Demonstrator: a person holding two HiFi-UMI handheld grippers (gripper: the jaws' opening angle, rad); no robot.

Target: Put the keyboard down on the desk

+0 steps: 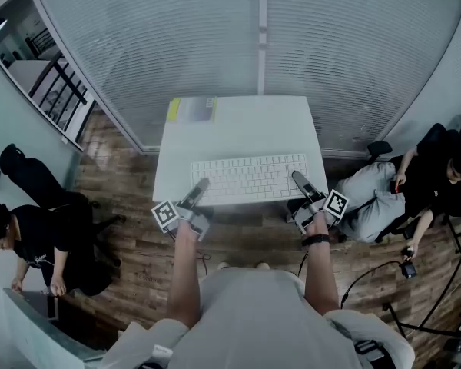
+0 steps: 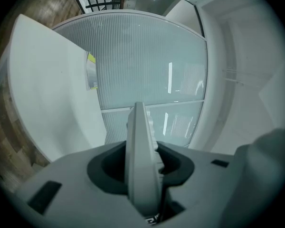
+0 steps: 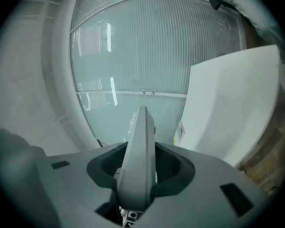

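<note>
Keyboard (image 1: 250, 179) held level over the white desk (image 1: 246, 125), mid-frame. Left gripper (image 1: 199, 187) and right gripper (image 1: 300, 181) each clamp one end, to hold it flat.

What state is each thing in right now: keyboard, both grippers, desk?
keyboard: keys up, gripped at both ends over the desk's near part; contact with the desk cannot be told.
left gripper: jaws shut on the keyboard's left end.
right gripper: jaws shut on its right end.
desk: carries a yellow-edged pad, lying flat at its far left corner.
</note>
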